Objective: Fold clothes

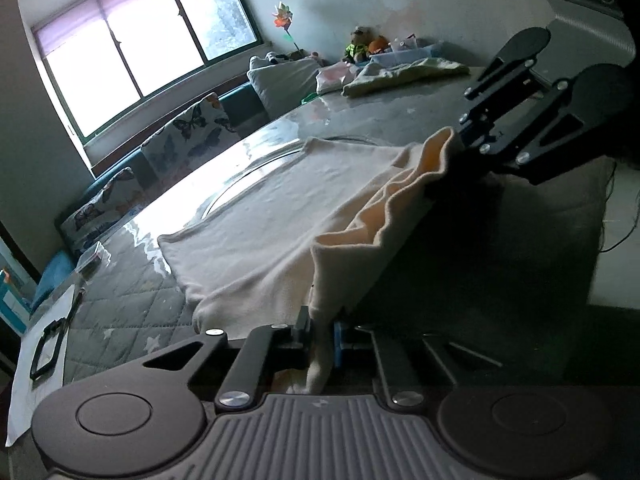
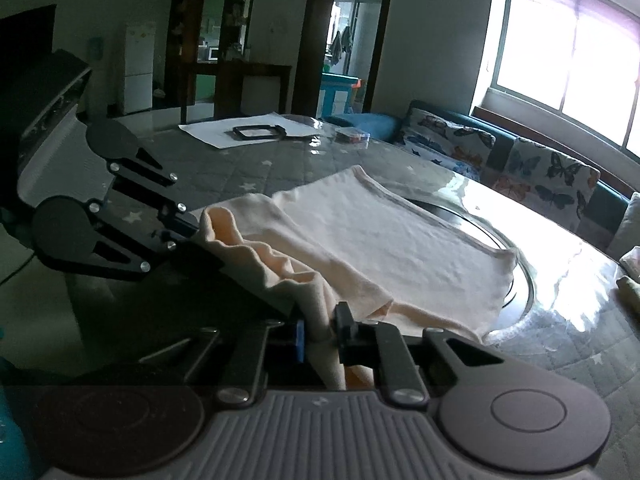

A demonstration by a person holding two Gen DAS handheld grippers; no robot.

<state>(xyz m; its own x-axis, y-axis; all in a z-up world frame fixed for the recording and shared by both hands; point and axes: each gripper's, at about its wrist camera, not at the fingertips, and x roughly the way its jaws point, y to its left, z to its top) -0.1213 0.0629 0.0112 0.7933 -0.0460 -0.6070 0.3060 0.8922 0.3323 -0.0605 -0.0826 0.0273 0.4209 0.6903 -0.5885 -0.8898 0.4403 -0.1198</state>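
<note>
A cream garment (image 1: 256, 232) lies spread on the grey quilted table (image 1: 132, 320). Its near edge is lifted and bunched between the two grippers. My left gripper (image 1: 320, 334) is shut on one end of that edge. My right gripper (image 2: 320, 334) is shut on the other end. The right gripper shows in the left wrist view (image 1: 460, 136), and the left gripper shows in the right wrist view (image 2: 196, 228). The garment (image 2: 392, 236) rests flat beyond the lifted edge, partly over a round glass turntable (image 2: 520, 280).
A black frame on white paper (image 2: 256, 130) lies at the table's far end. Butterfly cushions (image 2: 548, 172) line a bench under the window. A yellow-green cloth (image 1: 404, 74), pillows and toys sit at the other end. A small clear box (image 2: 352, 134) is by the edge.
</note>
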